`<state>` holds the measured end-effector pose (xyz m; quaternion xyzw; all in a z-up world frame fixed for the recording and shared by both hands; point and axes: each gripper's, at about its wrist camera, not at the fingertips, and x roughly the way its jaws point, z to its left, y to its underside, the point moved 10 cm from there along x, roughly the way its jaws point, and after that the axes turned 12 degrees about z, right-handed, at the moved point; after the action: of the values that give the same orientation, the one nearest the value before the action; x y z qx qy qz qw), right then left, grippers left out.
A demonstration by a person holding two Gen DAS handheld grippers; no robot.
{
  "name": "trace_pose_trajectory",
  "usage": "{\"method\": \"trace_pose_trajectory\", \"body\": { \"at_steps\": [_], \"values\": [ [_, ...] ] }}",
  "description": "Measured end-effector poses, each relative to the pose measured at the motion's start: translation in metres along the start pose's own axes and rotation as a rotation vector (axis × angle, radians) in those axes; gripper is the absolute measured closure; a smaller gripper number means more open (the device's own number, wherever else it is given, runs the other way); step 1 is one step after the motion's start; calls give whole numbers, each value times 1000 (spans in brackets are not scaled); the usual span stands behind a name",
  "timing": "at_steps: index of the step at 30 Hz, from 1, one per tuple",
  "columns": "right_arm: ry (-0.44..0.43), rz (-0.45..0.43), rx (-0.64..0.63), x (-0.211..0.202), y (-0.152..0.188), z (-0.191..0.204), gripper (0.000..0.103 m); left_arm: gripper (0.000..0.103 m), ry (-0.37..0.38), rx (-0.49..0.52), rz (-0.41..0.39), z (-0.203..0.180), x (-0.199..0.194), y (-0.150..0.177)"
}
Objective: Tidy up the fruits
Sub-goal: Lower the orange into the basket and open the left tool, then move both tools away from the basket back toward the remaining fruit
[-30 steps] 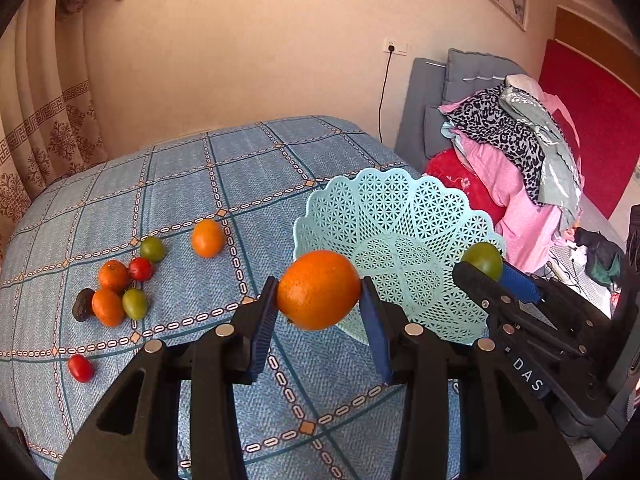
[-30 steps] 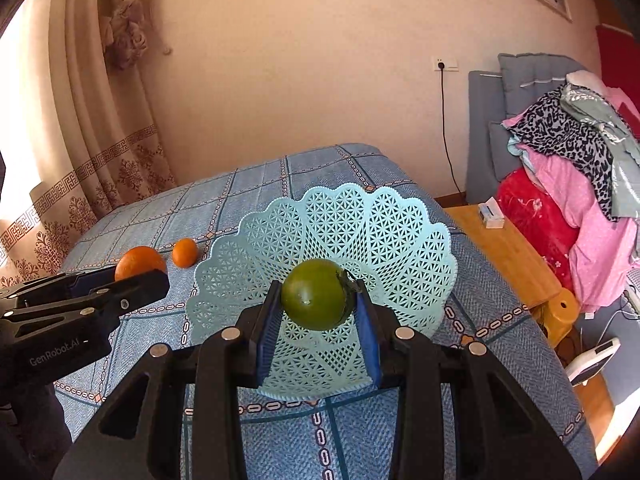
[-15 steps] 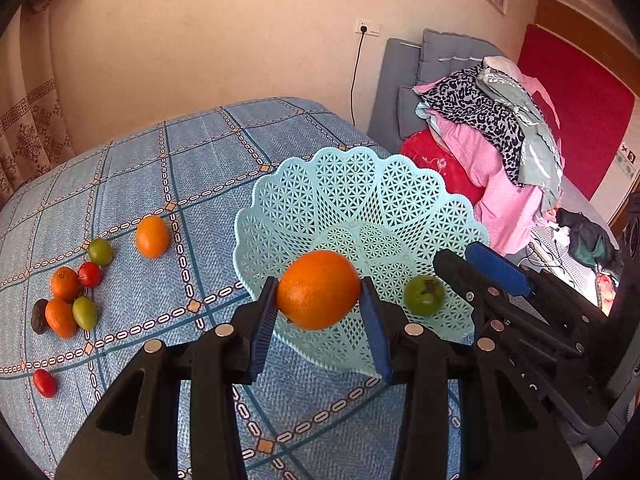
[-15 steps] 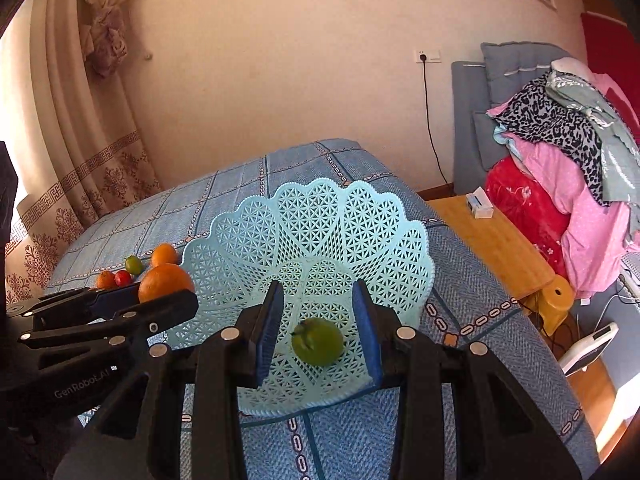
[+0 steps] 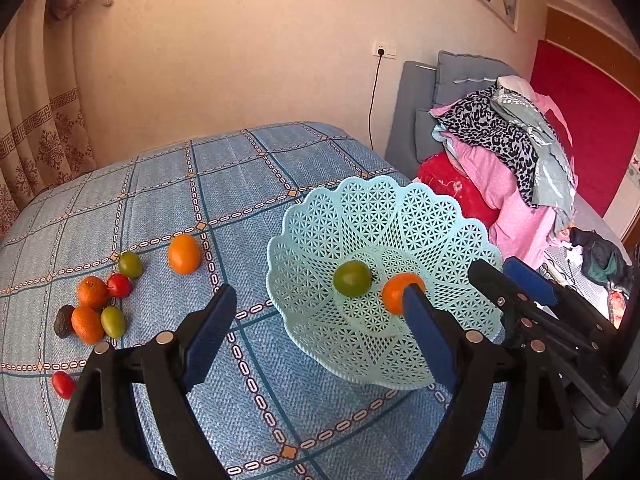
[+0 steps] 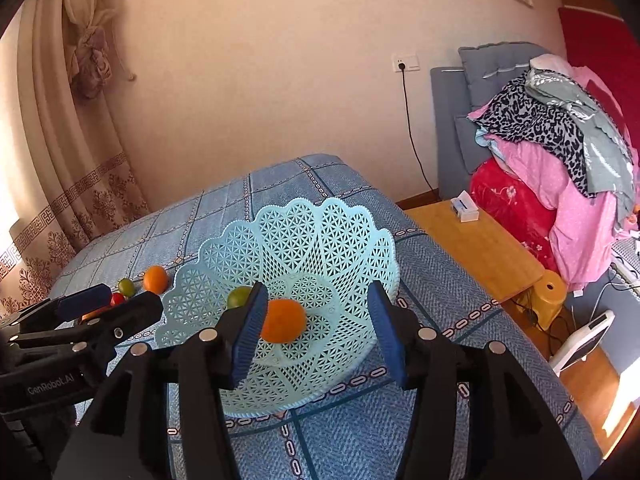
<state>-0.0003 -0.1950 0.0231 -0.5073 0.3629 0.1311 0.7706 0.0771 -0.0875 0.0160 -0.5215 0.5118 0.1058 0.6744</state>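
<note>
Both my tools are wide open and hold nothing: L gripper sits at the basket's near-left rim, R gripper over its near side. The orange and green fruit lie in the basket bottom, just beside each other. Remaining fruit is clustered near the bed's left edge, w/ one orange apart, closer to the basket. Risks, as I judge them: basket is light and rests on soft bedding near the right edge, so a jaw catching the rim on pull-back could tip it and spill both. Round fruit may also roll off the bed if nudged during the next pick.
</note>
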Motion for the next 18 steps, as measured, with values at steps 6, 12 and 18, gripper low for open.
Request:
{"method": "trace_pose_trajectory", "body": {
  "at_steps": [6, 12, 18],
  "values": [
    [1, -5, -6, -5, 1, 4, 49, 5, -37, 10, -48, 6, -15, -3],
    [0, -10, -15, -9, 1, 9, 45, 3, -63, 0, -88, 14, -27, -3],
    [-10, -13, -25, -13, 2, 17, 42, 3, -92, -6, -140, 27, -38, 0]
  ]
}}
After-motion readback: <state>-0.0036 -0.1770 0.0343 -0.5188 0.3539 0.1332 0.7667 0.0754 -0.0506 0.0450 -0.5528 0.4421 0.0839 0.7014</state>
